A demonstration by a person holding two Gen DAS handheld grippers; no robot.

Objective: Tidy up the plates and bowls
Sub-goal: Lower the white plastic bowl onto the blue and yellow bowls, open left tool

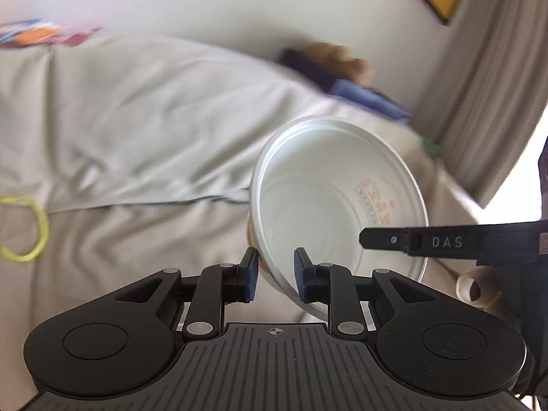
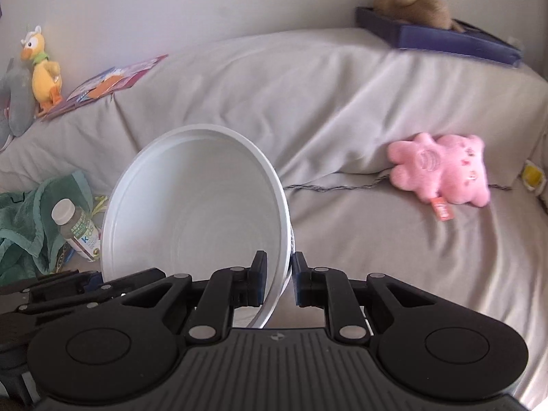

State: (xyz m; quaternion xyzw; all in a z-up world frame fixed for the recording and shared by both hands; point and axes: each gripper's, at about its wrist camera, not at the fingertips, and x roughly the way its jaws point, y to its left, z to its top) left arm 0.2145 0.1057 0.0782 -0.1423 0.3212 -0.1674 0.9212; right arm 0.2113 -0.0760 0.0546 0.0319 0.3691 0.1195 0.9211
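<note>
My left gripper (image 1: 274, 260) is shut on the wall of a white paper bowl (image 1: 342, 188) with orange print inside its rim. That bowl hangs tilted in the air, its mouth facing the camera. A plain white bowl (image 2: 195, 212) is tilted the same way, and my right gripper (image 2: 278, 263) is shut on its rim, one pad inside and one outside. One black finger of the right gripper (image 1: 411, 241) juts in from the right of the left wrist view. Part of the left gripper (image 2: 68, 284) shows at the lower left of the right wrist view.
Below lies a sofa under a grey cover (image 2: 342, 102). On it are a pink plush (image 2: 441, 167), a yellow duck plush (image 2: 42, 68), picture books (image 2: 109, 82), a green blanket (image 2: 24, 219), a small bottle (image 2: 77, 229) and a blue tray (image 2: 438, 37) with a brown plush. A yellow band (image 1: 30, 226) lies at the left.
</note>
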